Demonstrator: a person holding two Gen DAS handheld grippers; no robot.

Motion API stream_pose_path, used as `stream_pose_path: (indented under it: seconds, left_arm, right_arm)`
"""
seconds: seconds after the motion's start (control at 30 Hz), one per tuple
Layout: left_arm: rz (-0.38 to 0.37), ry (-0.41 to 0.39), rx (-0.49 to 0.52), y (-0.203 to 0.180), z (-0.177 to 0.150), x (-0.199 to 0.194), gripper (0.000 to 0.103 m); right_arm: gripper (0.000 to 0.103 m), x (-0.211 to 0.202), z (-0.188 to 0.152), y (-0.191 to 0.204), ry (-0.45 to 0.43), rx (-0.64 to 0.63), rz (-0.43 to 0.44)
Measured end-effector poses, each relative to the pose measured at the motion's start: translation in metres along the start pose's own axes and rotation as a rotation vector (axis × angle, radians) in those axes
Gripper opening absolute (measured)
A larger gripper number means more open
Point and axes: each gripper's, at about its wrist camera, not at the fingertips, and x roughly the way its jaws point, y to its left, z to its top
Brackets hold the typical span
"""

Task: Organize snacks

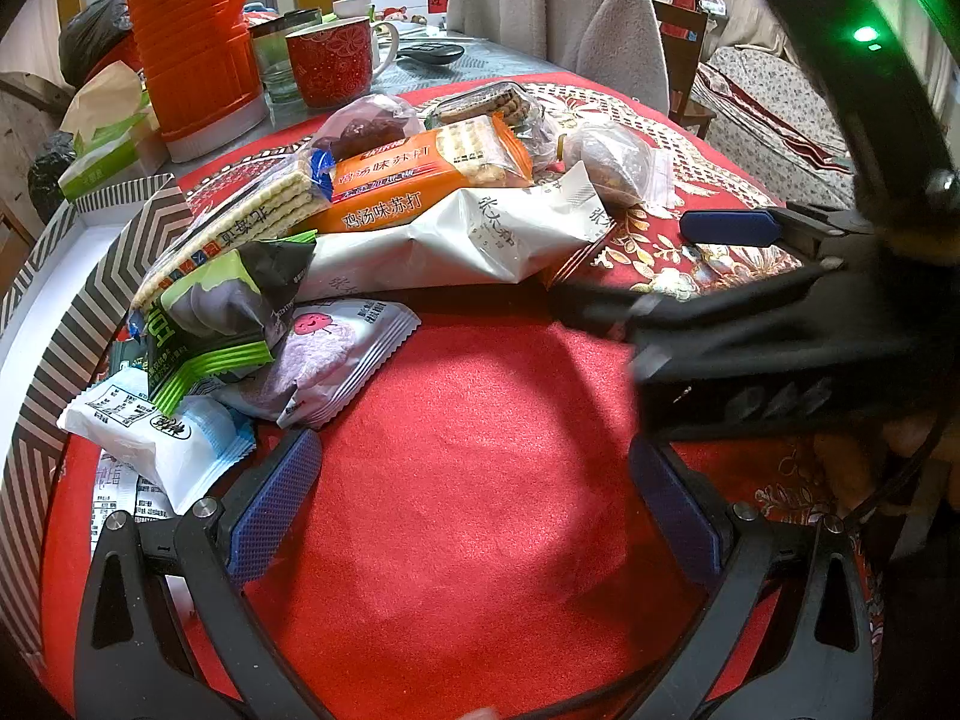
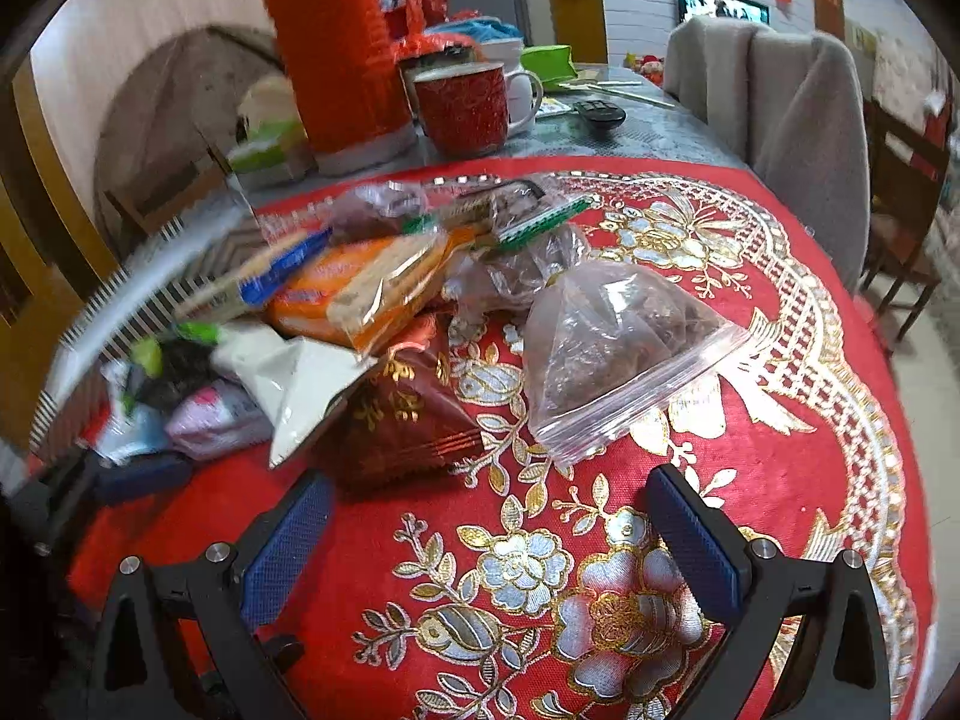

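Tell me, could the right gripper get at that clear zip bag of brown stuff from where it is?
Probably yes. The right gripper is open, and the clear zip bag lies just ahead on the red cloth, nothing on top or between them.

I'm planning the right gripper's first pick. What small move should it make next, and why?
Probably ease the right gripper forward to straddle the zip bag. Its jaws are open and empty, and that clear bag lies just ahead on the red cloth, apart from the piled snacks, so it looks the easiest to take.
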Motion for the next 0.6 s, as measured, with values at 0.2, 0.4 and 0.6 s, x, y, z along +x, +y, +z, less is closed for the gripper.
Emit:
stream_pose_path:
  seconds: [0.2,0.4,0.6]
  left_arm:
    - [0.0,0.0,0.0,0.0001,0.0,0.0,0.103]
    - [0.0,0.0,0.0,0.0001,0.0,0.0,0.103]
    - [0.0,0.0,0.0,0.0,-0.0001,-0.0001,0.103]
  right_arm:
    - [0.103,0.0053,-0.0014,0.0022,0.009,-0.015,-0.037]
    - [0.103,0.0058,-0.0005,0.0014,0.01,-0.016,-0.038]
    - [0.103,0.0065,-0.0009,0.0006,0.01,-0.017,-0.039]
